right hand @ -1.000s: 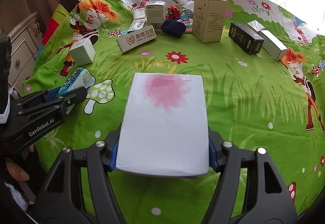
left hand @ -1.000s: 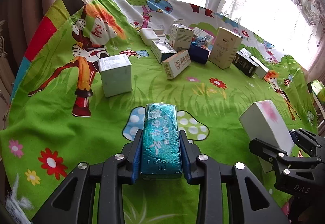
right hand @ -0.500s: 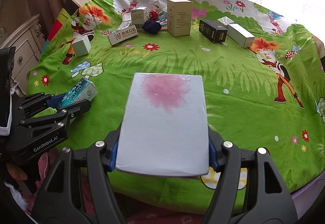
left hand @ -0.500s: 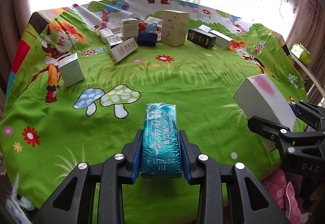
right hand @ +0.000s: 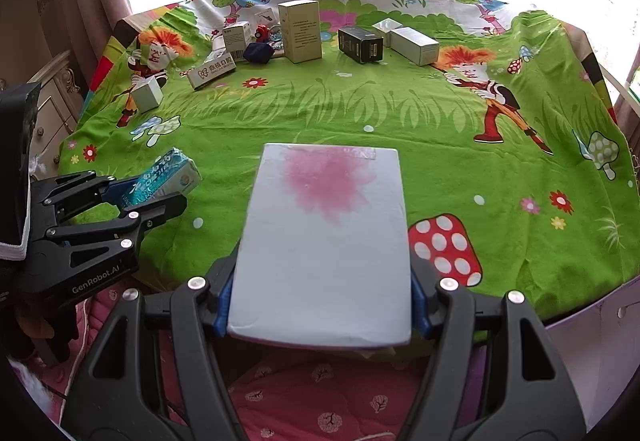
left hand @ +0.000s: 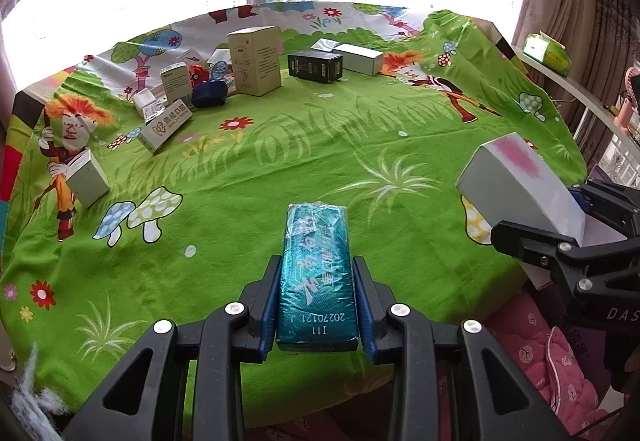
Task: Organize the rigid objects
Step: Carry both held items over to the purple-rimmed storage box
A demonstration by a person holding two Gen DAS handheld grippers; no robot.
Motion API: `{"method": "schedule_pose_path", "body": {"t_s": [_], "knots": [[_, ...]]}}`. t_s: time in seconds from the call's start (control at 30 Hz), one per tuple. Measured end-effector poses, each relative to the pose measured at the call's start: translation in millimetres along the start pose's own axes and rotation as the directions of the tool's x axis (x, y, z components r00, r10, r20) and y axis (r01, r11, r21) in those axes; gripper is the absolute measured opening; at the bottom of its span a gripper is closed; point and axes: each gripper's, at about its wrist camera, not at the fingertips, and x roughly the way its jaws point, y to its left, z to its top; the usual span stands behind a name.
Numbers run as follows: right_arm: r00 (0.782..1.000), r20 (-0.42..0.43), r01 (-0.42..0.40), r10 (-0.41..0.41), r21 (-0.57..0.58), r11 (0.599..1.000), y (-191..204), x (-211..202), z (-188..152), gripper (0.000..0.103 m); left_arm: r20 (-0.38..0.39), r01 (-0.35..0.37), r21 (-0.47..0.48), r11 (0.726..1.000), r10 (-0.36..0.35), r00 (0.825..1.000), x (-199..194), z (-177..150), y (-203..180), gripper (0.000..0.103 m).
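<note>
A: Teal film is seen wrapped round the narrow packet [left hand: 318, 273], which is clamped between the blue pads of the left gripper [left hand: 318, 305]. How is it placed in the claw?

B: It is gripped by its long sides, its printed end nearest the camera, and about half its length is carried out past the fingertips. It is held above the near edge of the green cartoon tablecloth [left hand: 320, 145].

A: And on the right?

B: The white box with a pink blotch [right hand: 324, 241] is grasped by the right gripper [right hand: 320, 297], which is closed on the near end of its two sides. Most of the box is left sticking forward over the near edge of the table.

A: What is seen farther off?

B: A tall beige carton [left hand: 256, 61], a black box [left hand: 316, 66] and a silver box [left hand: 359, 58] are set near the far rim, beside a cluster of smaller packs. A small white box [left hand: 87, 177] is stood apart on the left.
</note>
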Motion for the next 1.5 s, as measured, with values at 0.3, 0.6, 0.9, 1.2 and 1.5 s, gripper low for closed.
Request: {"method": "schedule_pose_path", "body": {"t_s": [0.3,0.6,0.9,1.2,1.5], "knots": [[0.998,0.023,0.049,-0.050,0.034,0.998,-30.9,-32.5,-22.9,0.069,-0.002,0.041,0.123,0.992,-0.041,0.999,-8.3,1.2,-47.1,0.034],[0.996,0.029,0.083,-0.086,0.097,0.992,-60.9,-55.4,-48.7,0.069,-0.004,0.093,0.238,0.967,-0.095,0.995,-21.8,5.0,-95.1,0.034],[0.990,0.015,0.135,-0.140,0.190,0.973,-100.5,-72.6,-78.8,0.069,-0.028,0.151,0.386,0.910,-0.152,0.988,-28.2,3.0,-152.9,0.034],[0.977,-0.006,0.204,-0.213,0.316,0.927,-150.4,-97.5,-109.0,0.070,-0.108,0.289,0.507,0.812,-0.273,0.956,-27.1,8.5,-225.9,0.034],[0.927,-0.014,0.355,-0.375,0.362,0.862,-192.7,-140.5,-124.2,0.070,-0.215,0.416,0.572,0.707,-0.361,0.908,-28.1,-5.8,-287.8,0.034]]}}
